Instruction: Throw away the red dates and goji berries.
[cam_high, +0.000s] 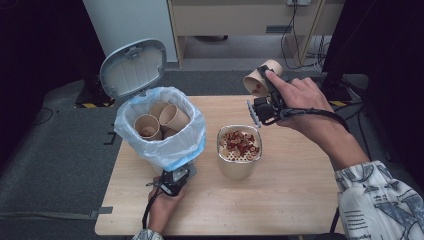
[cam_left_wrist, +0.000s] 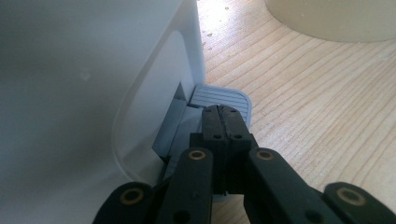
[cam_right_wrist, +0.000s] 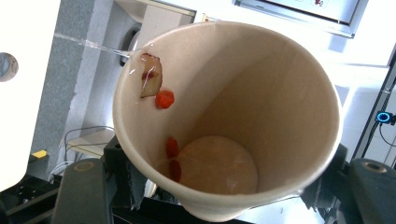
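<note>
On the left of the worktop (cam_high: 300, 200) stands a pedal bin (cam_high: 160, 130), lid up, with paper cups inside its blue bag. The left gripper (cam_left_wrist: 223, 116), jaws together, presses the bin's grey pedal (cam_left_wrist: 219, 95). Mid-worktop sits a strainer pot (cam_high: 239, 152) holding red bits. To the right, the right gripper (cam_high: 265, 97) has its jaws clamped on a tilted paper cup (cam_right_wrist: 229, 116), held in the air above the worktop's far edge, with scraps stuck inside.

Wooden table (cam_high: 295, 200), light grain, rectangular. On it: white pedal bin (cam_high: 160, 131) with blue liner, lid raised, left of centre; beige strainer pot (cam_high: 239, 159) holding red pieces, just right of bin. Table stands on grey floor (cam_high: 55, 160).
</note>
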